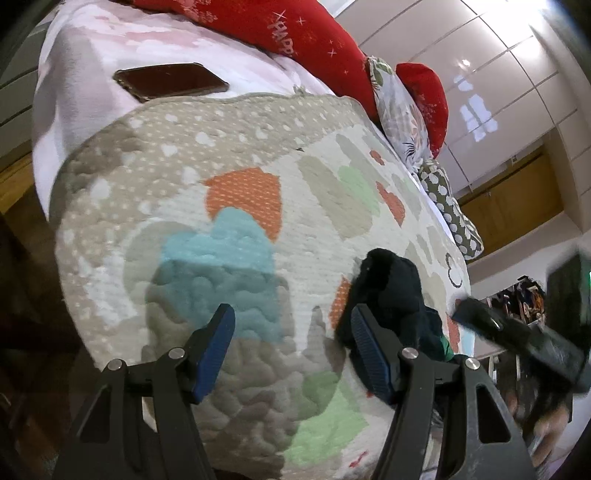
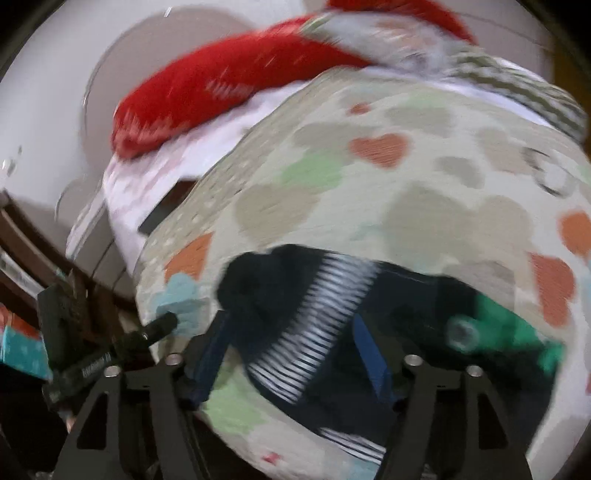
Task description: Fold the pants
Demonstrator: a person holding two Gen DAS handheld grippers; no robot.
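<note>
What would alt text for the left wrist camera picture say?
The open left gripper hovers over a heart-patterned quilt on a bed, beside bunched dark pants. A phone lies beyond, red pillows behind.

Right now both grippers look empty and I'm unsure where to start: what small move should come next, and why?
Probably bring the right gripper down and close it on the crumpled dark navy pants with the white-striped band, which sit bunched between its open fingers on the heart-patterned quilt. The left gripper is open too, over bare quilt beside the heap, so nothing is held yet.
</note>
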